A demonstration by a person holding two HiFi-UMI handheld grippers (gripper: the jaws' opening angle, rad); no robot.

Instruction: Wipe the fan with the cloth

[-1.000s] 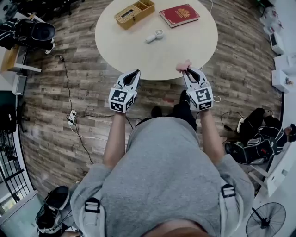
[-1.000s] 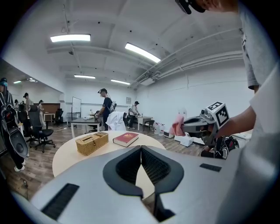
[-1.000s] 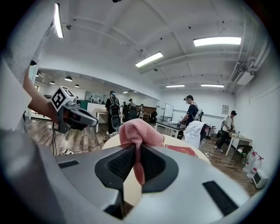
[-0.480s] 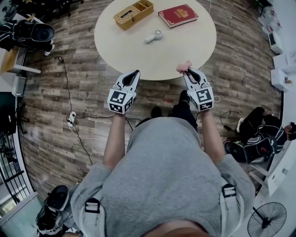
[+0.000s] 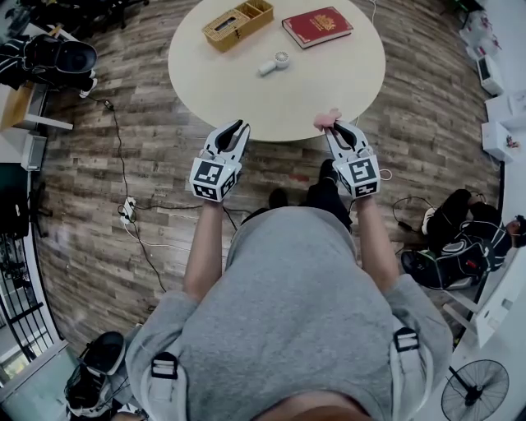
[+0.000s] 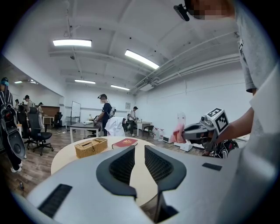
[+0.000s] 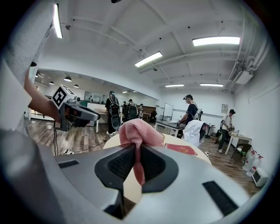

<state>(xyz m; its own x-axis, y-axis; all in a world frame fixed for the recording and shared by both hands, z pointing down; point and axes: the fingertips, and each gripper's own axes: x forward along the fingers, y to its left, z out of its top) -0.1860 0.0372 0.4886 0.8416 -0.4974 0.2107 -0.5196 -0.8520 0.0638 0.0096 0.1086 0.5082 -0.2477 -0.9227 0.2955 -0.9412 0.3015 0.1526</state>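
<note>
Fan [image 5: 274, 63], small and white, lies on the round table [image 5: 279, 107], beyond its middle, just short of the wicker basket [image 5: 238, 22] and the red book [image 5: 318, 26]. Both grippers hover at the table's near edge, well apart from it. Right gripper [image 5: 337, 128] is clamped on the pink cloth [image 5: 327, 120]. Left gripper [image 5: 237, 128] is empty, its jaws narrowly apart, having just been opening.

Round table [image 5: 279, 94]: basket [image 5: 238, 22], book [image 5: 318, 26], fan [image 5: 274, 63]
</note>
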